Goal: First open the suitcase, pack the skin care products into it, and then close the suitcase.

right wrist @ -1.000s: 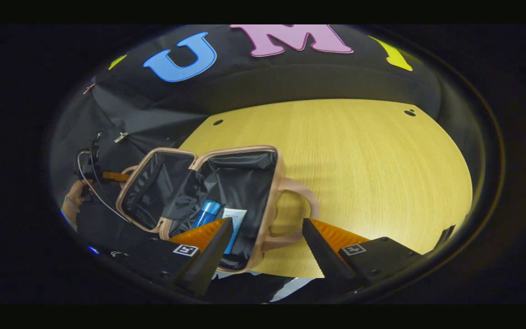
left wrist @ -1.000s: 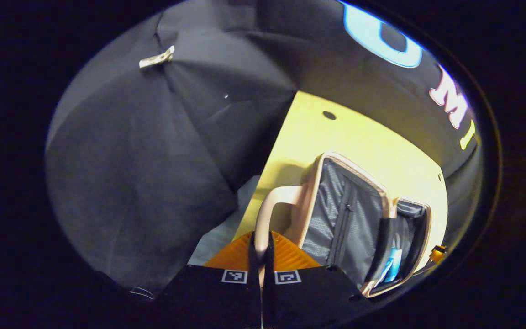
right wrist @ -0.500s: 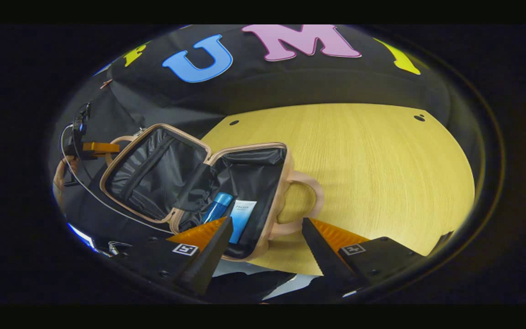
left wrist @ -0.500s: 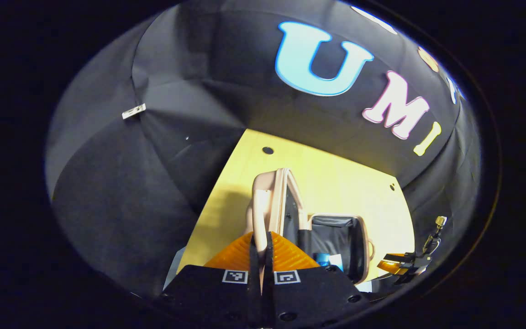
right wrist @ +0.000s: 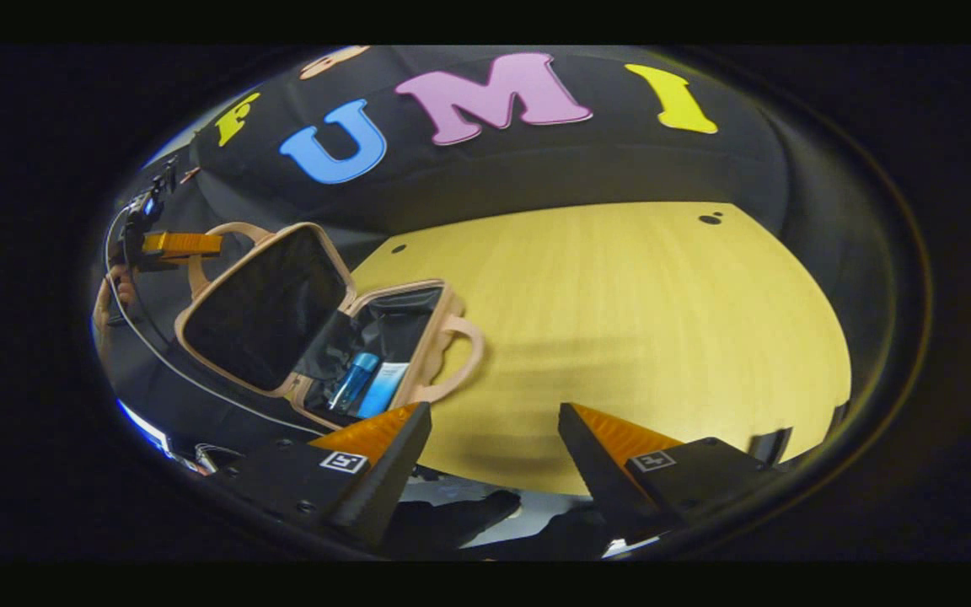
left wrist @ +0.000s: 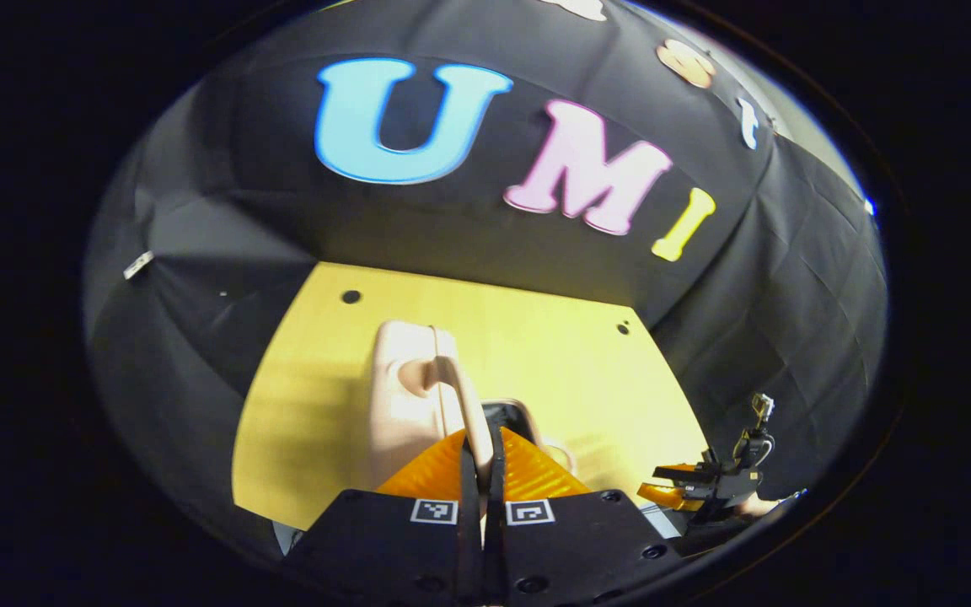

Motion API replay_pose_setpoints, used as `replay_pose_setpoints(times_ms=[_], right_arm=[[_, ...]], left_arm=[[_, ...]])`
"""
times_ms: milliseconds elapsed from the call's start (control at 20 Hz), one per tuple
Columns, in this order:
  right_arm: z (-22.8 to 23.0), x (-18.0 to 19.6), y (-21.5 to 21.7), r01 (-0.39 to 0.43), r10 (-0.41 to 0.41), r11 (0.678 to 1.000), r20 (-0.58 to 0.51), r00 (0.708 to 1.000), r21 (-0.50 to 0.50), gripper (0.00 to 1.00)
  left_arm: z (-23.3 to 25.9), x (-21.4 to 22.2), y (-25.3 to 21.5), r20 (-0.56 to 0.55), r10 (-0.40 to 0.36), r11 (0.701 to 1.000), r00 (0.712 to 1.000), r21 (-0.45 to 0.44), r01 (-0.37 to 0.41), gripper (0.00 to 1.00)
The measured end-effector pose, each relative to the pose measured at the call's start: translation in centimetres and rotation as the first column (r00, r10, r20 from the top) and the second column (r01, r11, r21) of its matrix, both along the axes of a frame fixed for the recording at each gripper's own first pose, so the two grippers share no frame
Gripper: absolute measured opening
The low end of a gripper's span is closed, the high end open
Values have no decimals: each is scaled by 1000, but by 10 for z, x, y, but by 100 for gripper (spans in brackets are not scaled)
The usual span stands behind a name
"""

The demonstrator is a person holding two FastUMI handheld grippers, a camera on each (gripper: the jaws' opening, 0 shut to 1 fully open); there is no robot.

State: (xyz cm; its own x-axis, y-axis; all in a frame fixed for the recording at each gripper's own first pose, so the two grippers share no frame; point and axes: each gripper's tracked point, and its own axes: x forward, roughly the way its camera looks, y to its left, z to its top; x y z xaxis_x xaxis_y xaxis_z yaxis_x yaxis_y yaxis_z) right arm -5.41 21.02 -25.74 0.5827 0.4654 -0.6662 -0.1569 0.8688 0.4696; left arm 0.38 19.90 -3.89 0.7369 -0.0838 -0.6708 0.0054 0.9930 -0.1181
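Suitcase [right wrist: 283, 320] half-raised on table [right wrist: 637, 337], left gripper [left wrist: 483, 459] jaws apparently clamping handle [left wrist: 460, 396], right gripper [right wrist: 494, 430] jaws apart.

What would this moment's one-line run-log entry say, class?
stage: closing lid | left gripper: shut on lid handle | right gripper: open, idle | suitcase: partly open | skin care products: inside

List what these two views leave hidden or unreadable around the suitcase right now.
- Left gripper view: the suitcase interior is hidden behind its raised lid and the left gripper.
- Right gripper view: the lid's lining is too dark to make out.
- Right gripper view: the blue bottle and tube are too small for detail; more items beneath cannot be told.
- Right gripper view: the lid handle grip is too small to judge.
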Motion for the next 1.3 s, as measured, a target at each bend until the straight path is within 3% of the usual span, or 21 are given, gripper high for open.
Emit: replay_pose_setpoints(times_ms=[150, 300, 500, 700, 900, 950, 1000, 1050, 1150, 1200, 1250, 1300], right_arm=[[-2, -14, -48, 47, -47, 999, -2, 999, -18, 96], [-10, -30, -88, 94, -95, 995, -32, 995, -22, 96], [-16, -39, -139, 143, -144, 989, -34, 989, -36, 96], [-25, -43, -179, 104, -106, 991, -11, 994, -81, 96], [-31, -31, -200, 41, -39, 995, 22, 999, -90, 96], [-30, -26, -201, 23, -20, 996, 35, 999, -88, 86], [-29, -21, -200, 4, 0, 996, 47, 999, -85, 86], [-27, -16, -200, -15, 20, 997, 58, 998, -81, 97], [-20, -8, -198, -48, 56, 995, 90, 994, -89, 97], [-14, -5, -196, -58, 68, 994, 105, 992, -95, 86], [-9, -3, -195, -65, 76, 993, 120, 990, -95, 86], [-1, 1, -191, -69, 81, 993, 139, 987, -92, 97]], left_arm=[[-63, 10, -81, -95, -103, 995, 990, -7, 103, 7], [-126, 21, -124, -180, -139, 988, 974, 41, 148, 6], [-206, 36, -138, -273, -100, 990, 957, 74, 124, 7], [-251, 37, -150, -303, -65, 986, 951, 129, 109, 7], [-263, 38, -152, -304, -31, 976, 952, 198, 95, 10], [-263, 40, -153, -300, -25, 972, 954, 217, 94, 11], [-262, 41, -152, -292, -8, 968, 956, 238, 80, 17], [-258, 41, -152, -285, 12, 966, 959, 249, 62, 21], [-242, 43, -157, -231, 25, 964, 973, 262, 37, 34], [-231, 42, -162, -197, 16, 963, 980, 268, 38, 40], [-220, 42, -164, -163, 3, 958, 987, 284, 44, 42], [-206, 43, -167, -114, -11, 949, 993, 312, 46, 64]])
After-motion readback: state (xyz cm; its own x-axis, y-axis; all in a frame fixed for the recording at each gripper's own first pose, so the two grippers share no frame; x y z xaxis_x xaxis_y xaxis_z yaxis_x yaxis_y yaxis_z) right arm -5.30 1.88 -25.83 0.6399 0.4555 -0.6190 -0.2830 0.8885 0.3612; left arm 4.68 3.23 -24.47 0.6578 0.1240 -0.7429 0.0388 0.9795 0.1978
